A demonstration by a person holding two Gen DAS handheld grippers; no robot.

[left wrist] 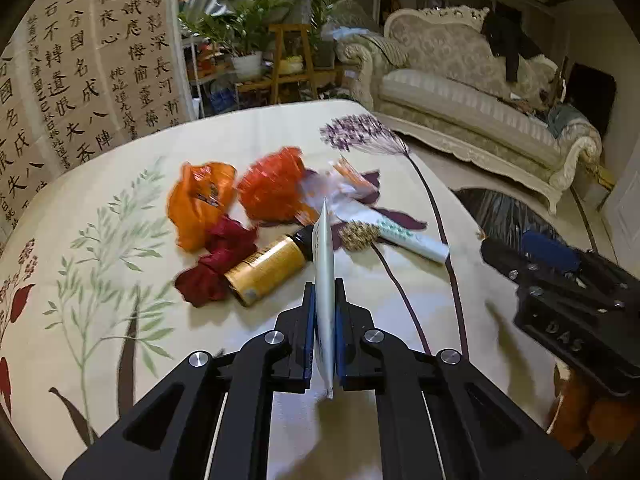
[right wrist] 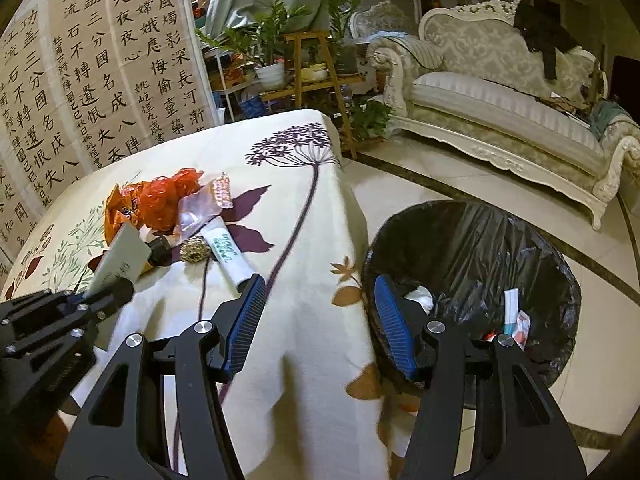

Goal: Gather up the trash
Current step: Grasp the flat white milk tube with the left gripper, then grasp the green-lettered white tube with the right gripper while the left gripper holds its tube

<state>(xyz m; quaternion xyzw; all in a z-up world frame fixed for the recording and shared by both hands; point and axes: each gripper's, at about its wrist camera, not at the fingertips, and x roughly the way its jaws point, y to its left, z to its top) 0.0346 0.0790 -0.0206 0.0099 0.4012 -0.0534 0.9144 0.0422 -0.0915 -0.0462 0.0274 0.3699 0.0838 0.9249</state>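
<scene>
My left gripper (left wrist: 325, 286) is shut on a flat pale packet (left wrist: 325, 248), which stands edge-on between the blue pads; from the right wrist view the packet (right wrist: 120, 256) shows as a greyish card above the table. Behind it lies a trash pile: an orange wrapper (left wrist: 200, 204), a red-orange plastic bag (left wrist: 276, 188), a dark red wrapper (left wrist: 220, 260), an amber bottle (left wrist: 268, 268), a gold scrubber ball (left wrist: 360, 236) and a white tube (left wrist: 416, 240). My right gripper (right wrist: 320, 284) is open and empty, over the table's edge beside the black-lined bin (right wrist: 480, 248).
A floral cloth covers the table (left wrist: 120, 240). The bin stands on the tiled floor to the table's right and holds some scraps (right wrist: 516, 320). A cream sofa (left wrist: 460, 92), potted plants on a wooden stool (left wrist: 292, 60) and a calligraphy screen (left wrist: 80, 60) stand beyond.
</scene>
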